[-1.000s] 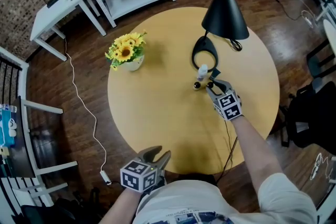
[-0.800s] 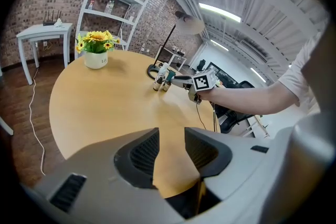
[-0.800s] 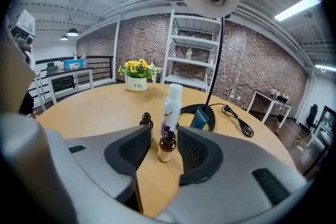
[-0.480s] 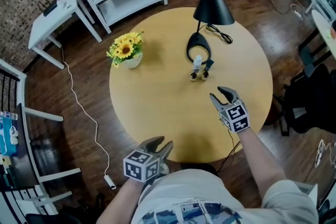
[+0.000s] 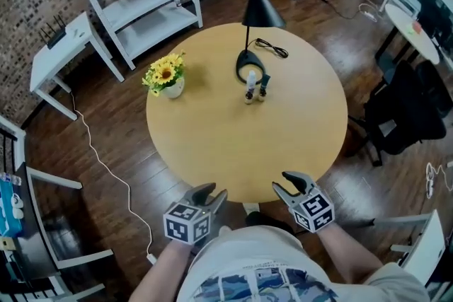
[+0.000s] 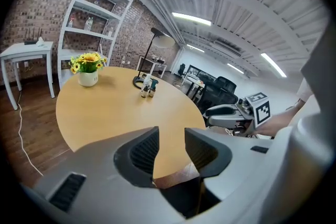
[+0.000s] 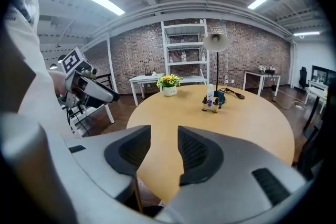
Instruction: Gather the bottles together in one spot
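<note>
Bottles [image 5: 255, 88]: clustered upright on the round desk [image 5: 233, 145], just beside the lamp base [image 5: 249, 67]. Left gripper [image 5: 211, 193] and right gripper [image 5: 289, 182]: at the desk's near edge, jaws parted, nothing between them.

Round wooden table [image 5: 233, 152] — clustered bottles [image 5: 250, 85], lamp [image 5: 260, 7], flower pot [image 5: 172, 87] on it.
</note>
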